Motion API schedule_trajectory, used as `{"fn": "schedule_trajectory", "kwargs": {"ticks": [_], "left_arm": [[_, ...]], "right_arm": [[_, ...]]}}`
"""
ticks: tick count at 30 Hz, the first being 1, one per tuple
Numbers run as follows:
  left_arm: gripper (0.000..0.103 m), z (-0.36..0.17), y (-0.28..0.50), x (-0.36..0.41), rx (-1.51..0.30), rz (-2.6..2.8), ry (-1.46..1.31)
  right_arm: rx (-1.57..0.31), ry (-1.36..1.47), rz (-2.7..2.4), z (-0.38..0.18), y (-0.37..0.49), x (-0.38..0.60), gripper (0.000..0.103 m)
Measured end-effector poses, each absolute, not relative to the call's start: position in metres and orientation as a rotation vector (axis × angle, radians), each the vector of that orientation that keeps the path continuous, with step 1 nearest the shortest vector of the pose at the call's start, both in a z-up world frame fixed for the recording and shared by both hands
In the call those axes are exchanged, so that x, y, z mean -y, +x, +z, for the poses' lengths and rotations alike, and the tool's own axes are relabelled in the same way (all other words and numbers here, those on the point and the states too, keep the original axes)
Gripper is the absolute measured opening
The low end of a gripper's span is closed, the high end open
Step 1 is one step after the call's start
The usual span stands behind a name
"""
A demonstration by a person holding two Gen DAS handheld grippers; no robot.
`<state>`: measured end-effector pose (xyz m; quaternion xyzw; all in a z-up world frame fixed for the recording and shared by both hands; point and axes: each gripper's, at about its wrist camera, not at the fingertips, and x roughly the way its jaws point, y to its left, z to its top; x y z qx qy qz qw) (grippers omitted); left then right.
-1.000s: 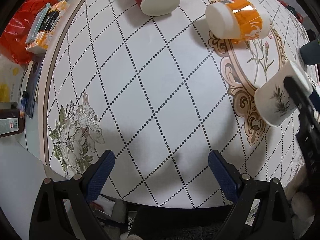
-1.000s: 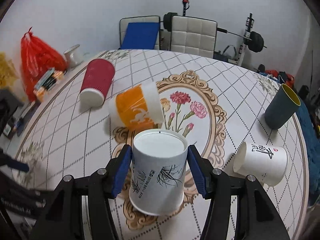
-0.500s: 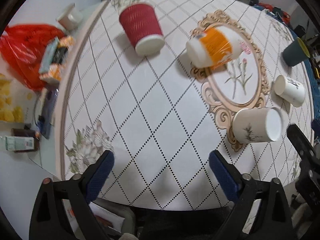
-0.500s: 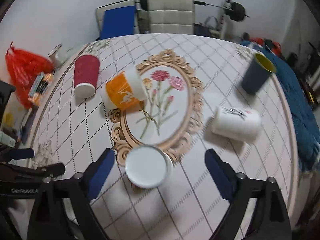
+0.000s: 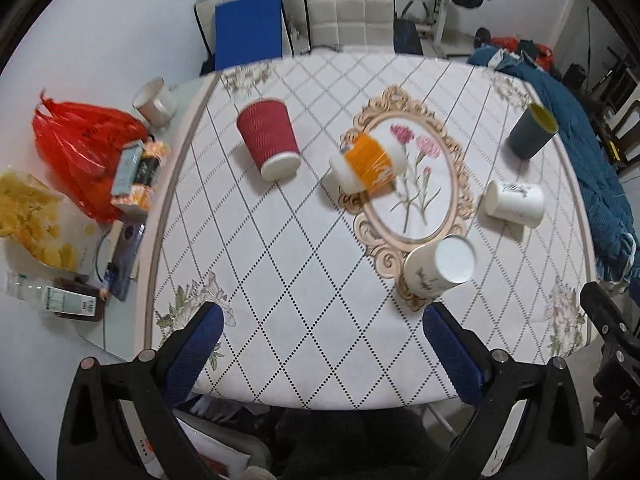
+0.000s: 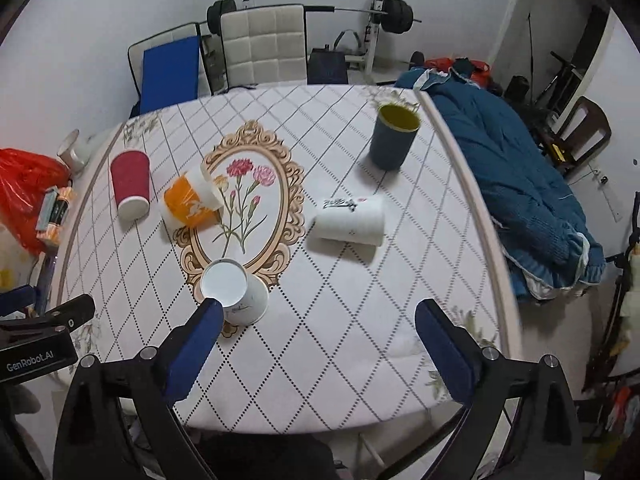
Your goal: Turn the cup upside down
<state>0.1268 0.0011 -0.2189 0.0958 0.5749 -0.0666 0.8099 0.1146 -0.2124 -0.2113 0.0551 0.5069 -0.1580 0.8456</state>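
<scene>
A white paper cup with a plant print (image 6: 236, 294) stands upside down, base up, at the near edge of the table's oval frame print; it also shows in the left wrist view (image 5: 440, 270). My right gripper (image 6: 318, 340) is open and empty, pulled back above the near table edge, its left finger (image 6: 196, 338) just in front of the cup. My left gripper (image 5: 324, 344) is open and empty, back over the near edge, left of the cup.
On the table (image 6: 360, 340) a red ribbed cup (image 6: 130, 188) stands upside down and an orange-white cup (image 6: 190, 200) is tipped over. A white cup (image 6: 350, 220) lies on its side. A blue cup (image 6: 394, 142) stands upright. A red bag (image 5: 84, 148) and clutter sit left.
My right gripper opened, let go of the plant-print cup, now standing upside down, and drew back and up. My left gripper also pulled back and rose.
</scene>
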Motion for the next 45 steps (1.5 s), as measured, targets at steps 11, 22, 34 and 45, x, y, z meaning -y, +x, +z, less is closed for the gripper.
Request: {"fn": "schedule_trajectory", "kwargs": {"ticks": [11,22,34,45], "left_arm": [[0.102,-0.14,0.069,0.008,-1.101,-0.14,0.17],[0.102,-0.083,0.019,0.003,-1.027,-0.137,0.114],[0.102,-0.048,-0.016,0.002,-0.973,-0.128,0.108],[0.102,-0.048,-0.027,0.004,-0.97,-0.113,0.112]], "right_arm": [[-1.012,0.052,-0.259,-0.133,0.062,0.207,0.099],[-0.901,0.03,-0.221,-0.049,-0.003,0.197,0.099],[-0.849,0.026,-0.216,0.0,-0.048,0.198,0.099],[-0.859,0.031,-0.197,0.007,-0.059,0.197,0.099]]}}
